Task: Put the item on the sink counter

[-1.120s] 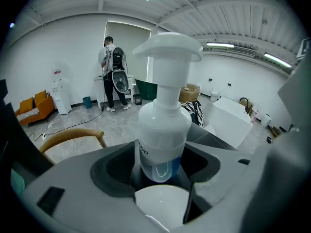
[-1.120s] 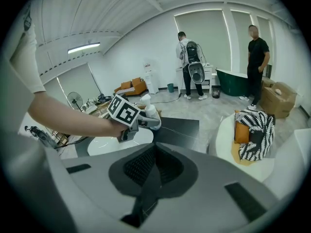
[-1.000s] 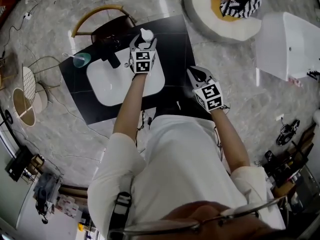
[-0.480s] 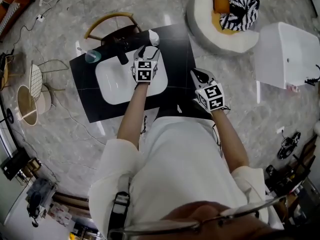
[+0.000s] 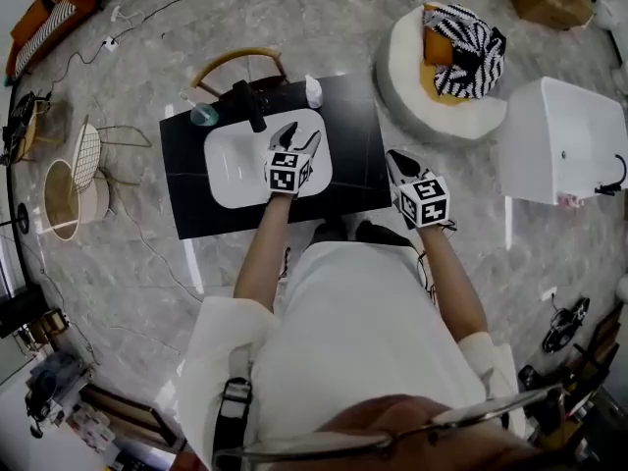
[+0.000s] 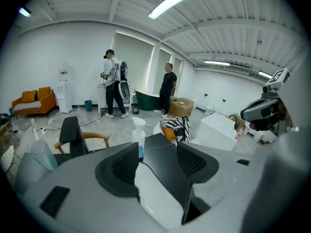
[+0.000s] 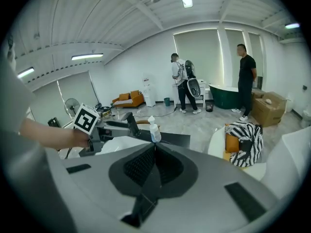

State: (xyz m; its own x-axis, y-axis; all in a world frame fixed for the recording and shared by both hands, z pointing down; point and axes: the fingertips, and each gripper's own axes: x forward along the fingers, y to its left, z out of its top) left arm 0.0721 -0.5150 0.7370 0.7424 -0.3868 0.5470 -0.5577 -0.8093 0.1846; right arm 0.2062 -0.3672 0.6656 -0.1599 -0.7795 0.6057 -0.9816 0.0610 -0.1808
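A white spray bottle with blue liquid stands upright at the far right corner of the black sink counter. My left gripper hovers over the white basin, a short way back from the bottle. Its jaws stand wide apart and are closing, with nothing between them. In the left gripper view the bottle shows beyond the gripper, clear of both pads. My right gripper is shut and empty at the counter's right edge. From the right gripper view the bottle stands ahead.
A black faucet and a pale blue cup sit at the counter's far side, with a wooden chair behind. A white pouf with a striped cushion and a white cabinet stand to the right. Two people stand far off.
My left gripper has let go of the spray bottle and drawn back over the basin. The bottle stays at the counter's far corner. The right gripper holds its place.
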